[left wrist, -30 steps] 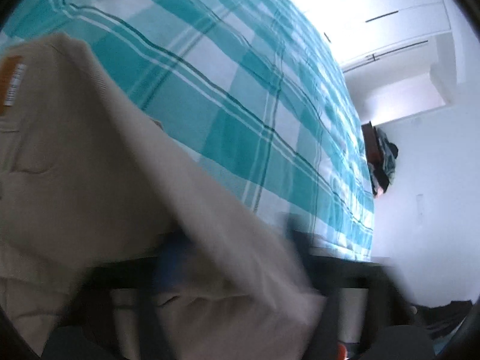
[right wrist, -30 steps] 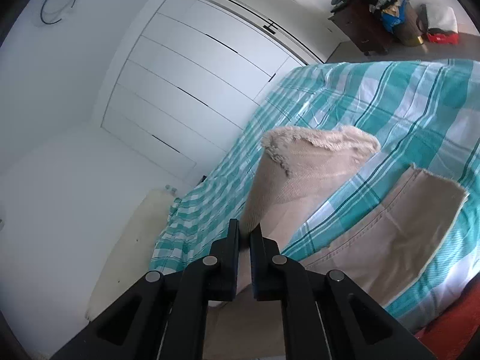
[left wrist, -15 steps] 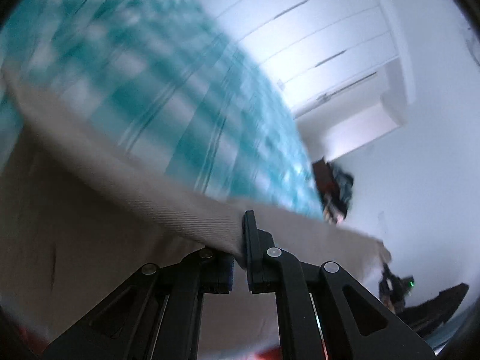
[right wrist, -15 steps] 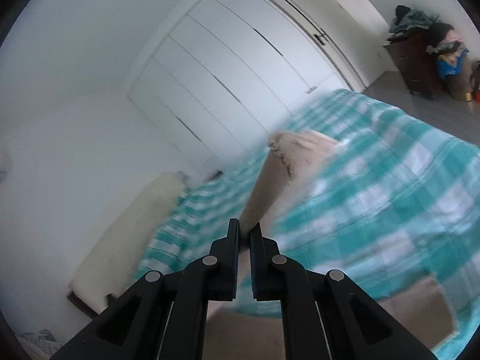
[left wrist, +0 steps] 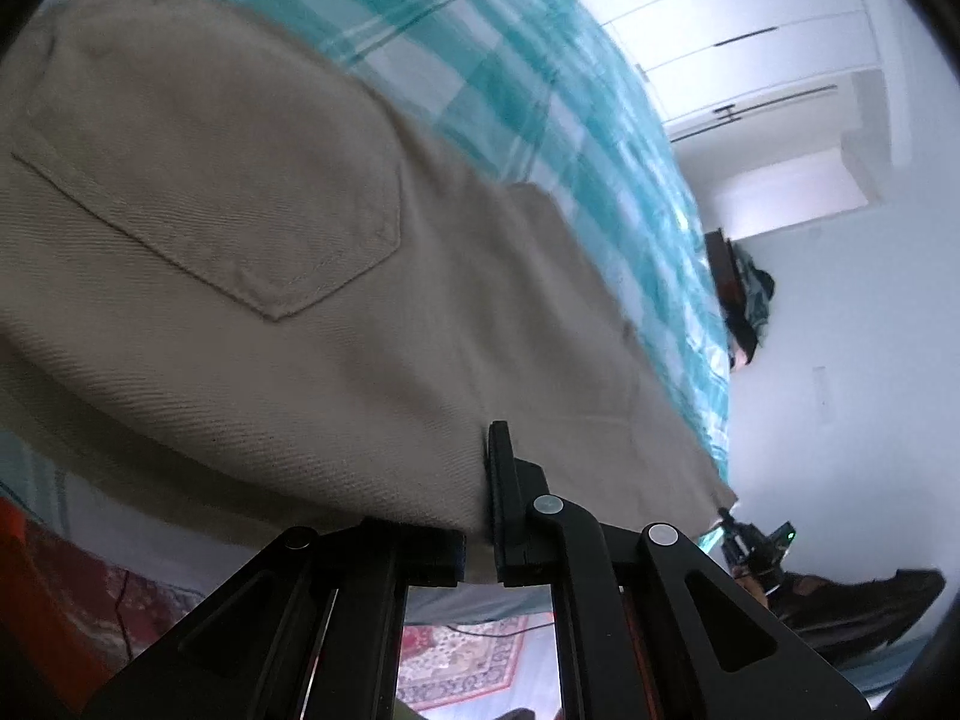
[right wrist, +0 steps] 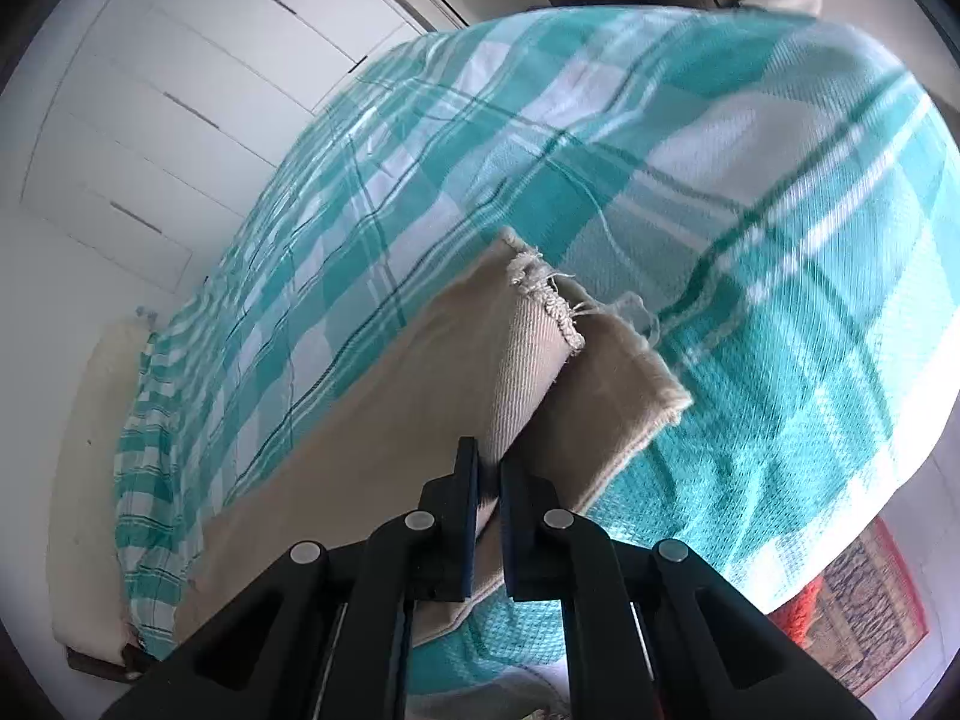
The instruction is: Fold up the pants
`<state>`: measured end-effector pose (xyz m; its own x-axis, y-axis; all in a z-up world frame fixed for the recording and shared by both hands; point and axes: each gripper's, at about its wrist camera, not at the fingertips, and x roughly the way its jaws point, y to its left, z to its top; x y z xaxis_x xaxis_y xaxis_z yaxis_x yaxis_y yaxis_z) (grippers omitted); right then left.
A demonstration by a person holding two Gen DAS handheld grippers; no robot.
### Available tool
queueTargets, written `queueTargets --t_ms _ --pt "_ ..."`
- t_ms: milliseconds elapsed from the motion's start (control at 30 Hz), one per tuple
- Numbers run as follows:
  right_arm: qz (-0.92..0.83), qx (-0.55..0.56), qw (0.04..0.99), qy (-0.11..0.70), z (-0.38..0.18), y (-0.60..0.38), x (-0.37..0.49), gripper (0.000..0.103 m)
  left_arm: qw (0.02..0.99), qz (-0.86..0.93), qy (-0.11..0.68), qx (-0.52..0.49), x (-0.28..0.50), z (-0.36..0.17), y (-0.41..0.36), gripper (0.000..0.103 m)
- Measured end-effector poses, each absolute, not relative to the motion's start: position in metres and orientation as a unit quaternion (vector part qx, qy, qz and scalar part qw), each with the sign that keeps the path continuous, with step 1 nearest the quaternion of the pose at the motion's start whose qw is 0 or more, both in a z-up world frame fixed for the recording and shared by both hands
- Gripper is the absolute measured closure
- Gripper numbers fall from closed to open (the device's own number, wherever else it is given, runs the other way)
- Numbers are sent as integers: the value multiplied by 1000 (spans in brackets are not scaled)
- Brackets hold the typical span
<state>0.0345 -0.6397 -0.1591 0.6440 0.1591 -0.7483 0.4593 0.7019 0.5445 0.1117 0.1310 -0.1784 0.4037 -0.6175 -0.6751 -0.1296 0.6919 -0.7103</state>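
Below, both wrist views are showing beige pants (left wrist: 312, 276) lying across a bed under a teal-and-white checked bedspread (right wrist: 690, 180). Left panel: the left gripper (left wrist: 480, 480) is pinching the edge of the pants near the seat, its two black jaws standing almost together with the cloth between them; a stitched back pocket (left wrist: 240, 180) is facing the camera just beyond the jaws, and the fabric is spreading away up and to the left over the bedspread. White wardrobe doors (left wrist: 738, 18) are filling the far wall, and a patterned rug (left wrist: 462, 660) is showing on the floor beneath the gripper. Right panel: the right gripper (right wrist: 489, 480) is likewise clamping cloth, its jaws narrowed on a trouser leg close to the frayed hem (right wrist: 546, 294); this leg is lying on top of the second leg (right wrist: 612, 396), whose hem is resting on the bedspread just to the right. The stacked legs are running back toward the lower left of the frame, near the bed's edge. A pale pillow or bolster (right wrist: 90, 480) is sitting at the far left end of the bed.
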Motion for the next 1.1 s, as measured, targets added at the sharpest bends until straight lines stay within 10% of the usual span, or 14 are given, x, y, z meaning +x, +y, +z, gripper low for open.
queueTargets --t_ms 467,633,700,1100 --pt "-123 389 819 404 -145 -633 20 96 755 -125 550 -333 109 -193 140 100" --pt "-134 442 784 414 -165 -643 13 79 755 -130 551 -331 100 -200 139 99" --pt "-100 484 782 381 -159 -648 5 54 757 -136 545 -334 100 -198 140 98" --pt "-59 540 732 410 -168 -610 8 53 764 -135 545 -317 99 -198 135 98"
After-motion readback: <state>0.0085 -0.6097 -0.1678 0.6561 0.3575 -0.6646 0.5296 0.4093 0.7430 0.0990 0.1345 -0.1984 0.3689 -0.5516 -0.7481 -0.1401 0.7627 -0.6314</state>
